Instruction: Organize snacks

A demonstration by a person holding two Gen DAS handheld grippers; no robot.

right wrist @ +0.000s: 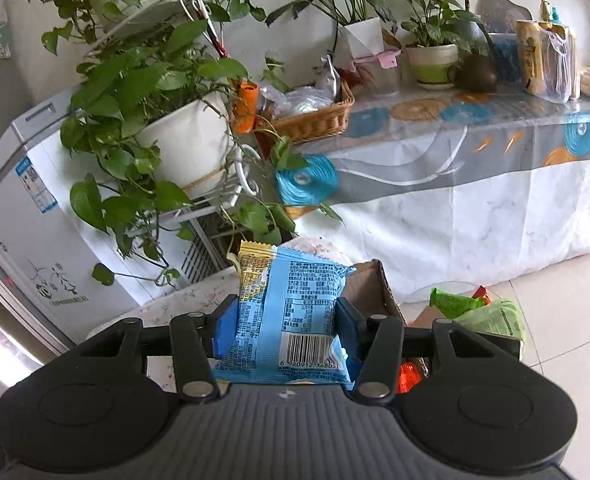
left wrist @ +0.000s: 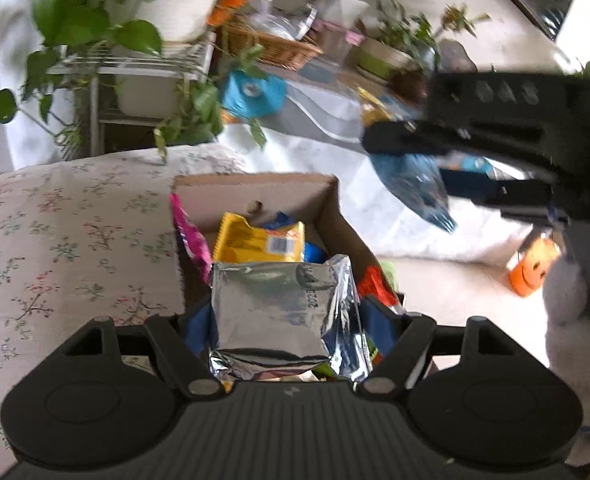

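My left gripper (left wrist: pixel 287 320) is shut on a silver foil packet (left wrist: pixel 271 308), its blue pads (left wrist: pixel 197 330) pressing both sides. It hangs over an open cardboard box (left wrist: pixel 255 192) that holds a yellow packet (left wrist: pixel 259 242), a pink packet (left wrist: pixel 191 236) and a red one (left wrist: pixel 375 284). The right gripper (left wrist: pixel 411 164) shows blurred at the upper right of the left wrist view, carrying a blue packet (left wrist: pixel 419 184). In the right wrist view, my right gripper (right wrist: pixel 287 324) is shut on that light blue snack packet (right wrist: pixel 295 300). A yellow packet (right wrist: pixel 251 268) stands right behind it. The box's corner (right wrist: pixel 371 280) lies beyond.
A floral-cloth surface (left wrist: pixel 55 220) carries the box. Potted plants on a white stand (right wrist: pixel 175 136), a white freezer (right wrist: pixel 23 184) and a long cloth-covered table (right wrist: pixel 475 184) with a wicker basket (right wrist: pixel 315 120) stand behind. Green packets (right wrist: pixel 455 304) lie right of the box. An orange toy (left wrist: pixel 533 270) sits on the tiled floor.
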